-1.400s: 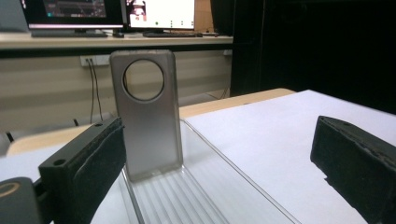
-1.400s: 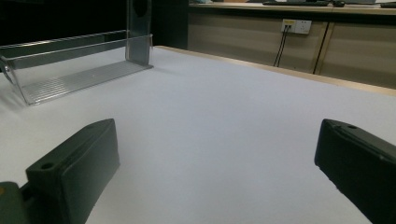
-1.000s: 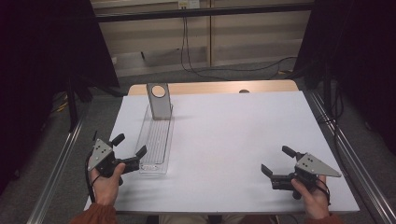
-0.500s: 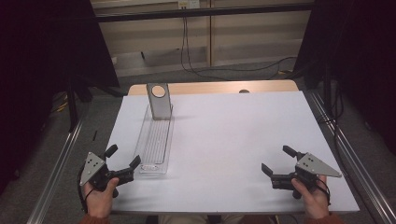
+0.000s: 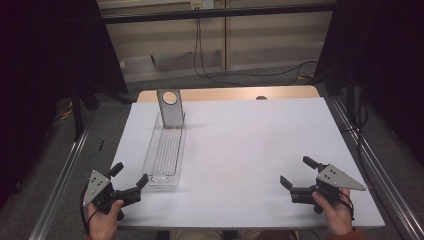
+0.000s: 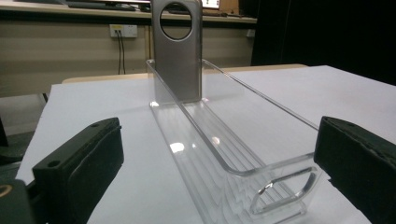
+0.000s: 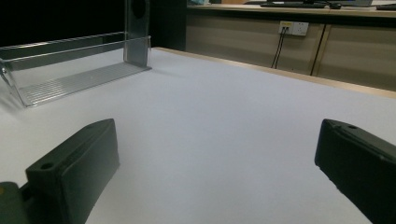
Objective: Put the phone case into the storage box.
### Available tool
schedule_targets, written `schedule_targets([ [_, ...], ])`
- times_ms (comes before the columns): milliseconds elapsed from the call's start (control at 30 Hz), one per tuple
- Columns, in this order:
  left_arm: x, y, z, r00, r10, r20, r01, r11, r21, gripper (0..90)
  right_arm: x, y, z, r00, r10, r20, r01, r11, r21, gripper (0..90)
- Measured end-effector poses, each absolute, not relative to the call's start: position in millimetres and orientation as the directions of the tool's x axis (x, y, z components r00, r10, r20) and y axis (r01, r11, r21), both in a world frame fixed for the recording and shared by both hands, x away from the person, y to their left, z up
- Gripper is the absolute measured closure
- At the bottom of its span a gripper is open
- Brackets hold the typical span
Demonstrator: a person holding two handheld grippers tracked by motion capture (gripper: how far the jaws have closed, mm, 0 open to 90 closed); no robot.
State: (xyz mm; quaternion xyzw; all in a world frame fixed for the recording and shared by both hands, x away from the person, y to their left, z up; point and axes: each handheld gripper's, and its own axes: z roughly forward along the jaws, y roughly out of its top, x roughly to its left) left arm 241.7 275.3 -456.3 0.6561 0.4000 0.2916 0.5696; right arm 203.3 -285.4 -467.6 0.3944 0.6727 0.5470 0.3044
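A white table (image 5: 260,145) with a wooden far edge stands on a grey floor (image 5: 60,165). Behind it is a tan wall (image 5: 270,35) with hanging black cables (image 5: 200,50). Both sides are dark.

- Left gripper (image 5: 129,182): black body, blocky black jaws with a small screw hole in one, grey three-cornered plate on top.
- Right gripper (image 5: 296,175): same black build and grey plate.
- Sleeve (image 5: 350,236), lower right: reddish, perhaps orange.

Even overhead light, dark surroundings, glare on the clear tray (image 6: 224,154), near tongs blurred
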Motion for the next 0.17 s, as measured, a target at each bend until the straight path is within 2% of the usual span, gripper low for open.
schedule_targets([
  [167,244.2,278.0,-455.5,0.502,0.861,-0.085,0.195,-0.017,0.981,1.8,204.3,-284.4,-468.0,-0.511,0.859,0.011,0.195,0.103,0.975,0.0],
])
